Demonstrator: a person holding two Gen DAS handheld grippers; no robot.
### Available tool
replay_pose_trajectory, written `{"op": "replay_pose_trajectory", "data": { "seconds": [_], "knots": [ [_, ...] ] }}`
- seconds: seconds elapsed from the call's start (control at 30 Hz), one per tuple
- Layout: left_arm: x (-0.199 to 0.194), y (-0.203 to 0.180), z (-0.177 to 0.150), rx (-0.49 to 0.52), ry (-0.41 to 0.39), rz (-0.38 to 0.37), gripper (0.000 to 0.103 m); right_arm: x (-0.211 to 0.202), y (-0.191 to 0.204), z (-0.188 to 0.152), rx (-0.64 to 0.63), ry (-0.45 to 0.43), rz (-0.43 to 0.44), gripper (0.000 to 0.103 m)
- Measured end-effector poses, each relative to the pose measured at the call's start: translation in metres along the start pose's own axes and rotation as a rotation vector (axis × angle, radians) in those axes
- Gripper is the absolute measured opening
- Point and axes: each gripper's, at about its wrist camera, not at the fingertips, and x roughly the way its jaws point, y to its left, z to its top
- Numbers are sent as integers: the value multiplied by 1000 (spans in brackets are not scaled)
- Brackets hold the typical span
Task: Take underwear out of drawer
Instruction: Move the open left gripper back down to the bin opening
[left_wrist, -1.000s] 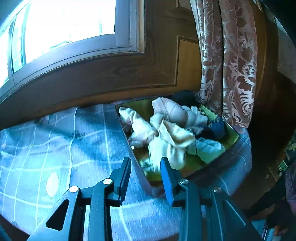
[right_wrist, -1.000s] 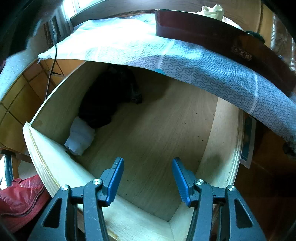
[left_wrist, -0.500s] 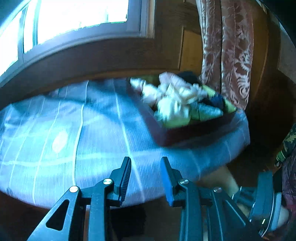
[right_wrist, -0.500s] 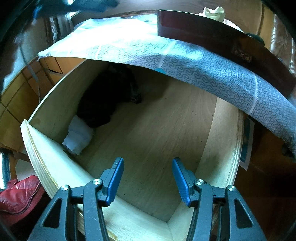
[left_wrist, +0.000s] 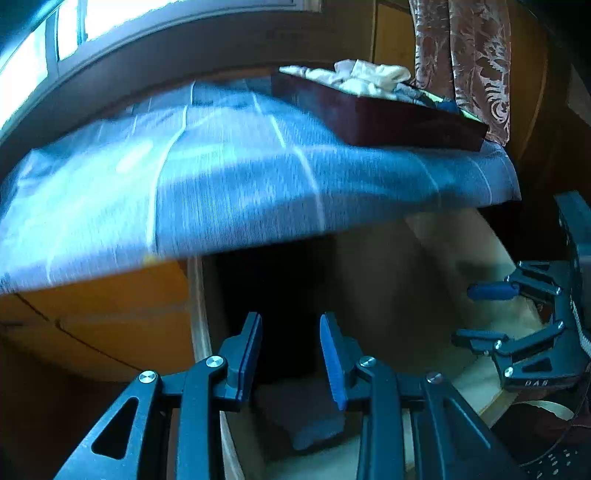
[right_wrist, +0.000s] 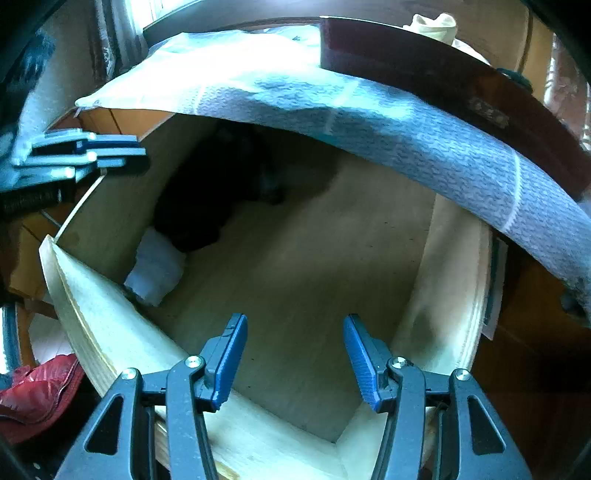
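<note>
The left hand-held gripper (left_wrist: 290, 356) has dropped from above the blue cloth (left_wrist: 240, 177) to the open drawer (right_wrist: 295, 280) — jaws partly open, holding nothing. In the drawer's left corner lie a white folded piece (right_wrist: 157, 267) and a dark garment (right_wrist: 210, 199). The right hand-held gripper (right_wrist: 294, 363) hangs over the front edge — open wider, empty.

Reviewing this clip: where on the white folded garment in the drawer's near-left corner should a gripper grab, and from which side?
Probably its free right-hand end, coming down from above. The white folded garment lies on the drawer floor against the left wall, with the dark clothing pile at its far end, so only the top and right side look open.
</note>
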Motion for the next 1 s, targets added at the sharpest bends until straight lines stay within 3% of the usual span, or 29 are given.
{"op": "replay_pose_trajectory", "data": {
  "seconds": [0.37, 0.53, 0.67, 0.9, 1.0],
  "knots": [
    [9, -5, -35, 6, 25, 21, 32, 11, 21, 19, -90, 12, 23, 55],
    [0, -11, -47, 13, -23, 60, 32, 24, 34, 41, -146, 33, 83, 55],
    [-2, -18, -54, 18, -27, 71, 32, 34, 54, 59, -299, 42, 43, 55],
    [-15, -9, -64, -29, -68, 38, 32, 68, 78, 84, -420, 126, 100, 55],
    [-25, -4, -72, -50, -86, 33, 32, 74, 101, 87, -544, 118, 51, 55]
  ]
}}
